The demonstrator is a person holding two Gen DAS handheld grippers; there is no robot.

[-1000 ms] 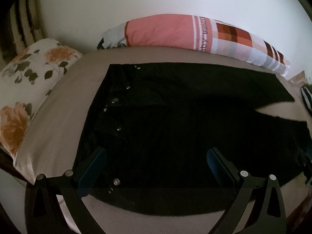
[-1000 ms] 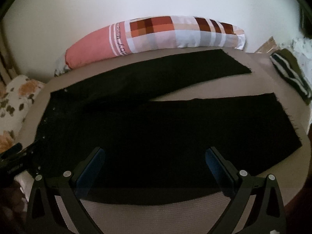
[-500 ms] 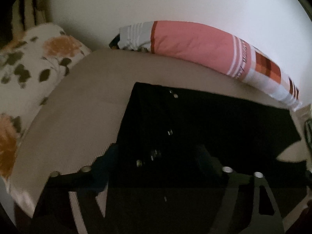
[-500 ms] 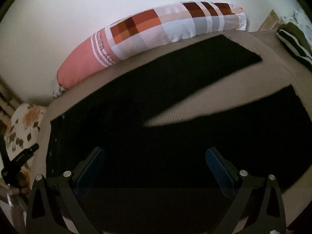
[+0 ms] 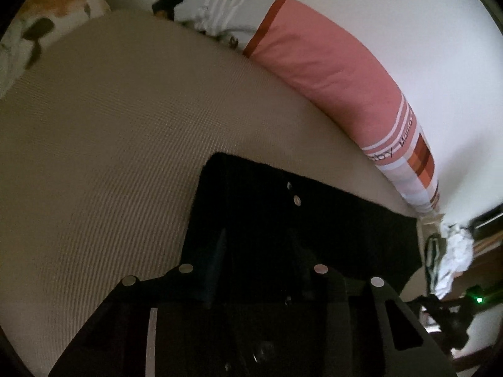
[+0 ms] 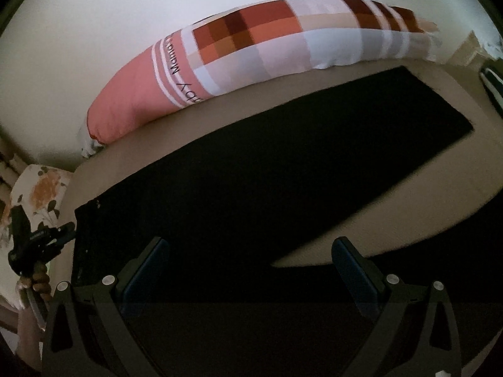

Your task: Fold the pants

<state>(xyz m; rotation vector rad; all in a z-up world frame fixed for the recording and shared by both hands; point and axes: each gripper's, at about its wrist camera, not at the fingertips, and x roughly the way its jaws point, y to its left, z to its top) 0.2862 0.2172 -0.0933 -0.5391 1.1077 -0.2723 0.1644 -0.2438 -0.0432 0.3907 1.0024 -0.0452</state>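
Observation:
Black pants (image 6: 267, 182) lie flat on a beige bed (image 5: 110, 157), waist to the left, legs spread to the right. In the left wrist view the waistband (image 5: 283, 220) with small metal studs lies right under my left gripper (image 5: 257, 251). Its fingers (image 5: 217, 257) have narrowed over the dark cloth; whether they pinch it is hard to see. My right gripper (image 6: 251, 251) is open, low over the near leg, with the far leg (image 6: 377, 132) beyond. The left gripper also shows in the right wrist view (image 6: 41, 242) at the waist.
A long pink and checked bolster (image 6: 251, 50) lies along the wall behind the pants; it also shows in the left wrist view (image 5: 330, 69). A floral pillow (image 6: 41, 188) is at the left. Striped cloth (image 6: 493, 84) lies at the right edge.
Both grippers have dropped lower and closer to the pants. The left gripper moved to the waistband and its fingers have come much closer together. The right gripper stayed open.

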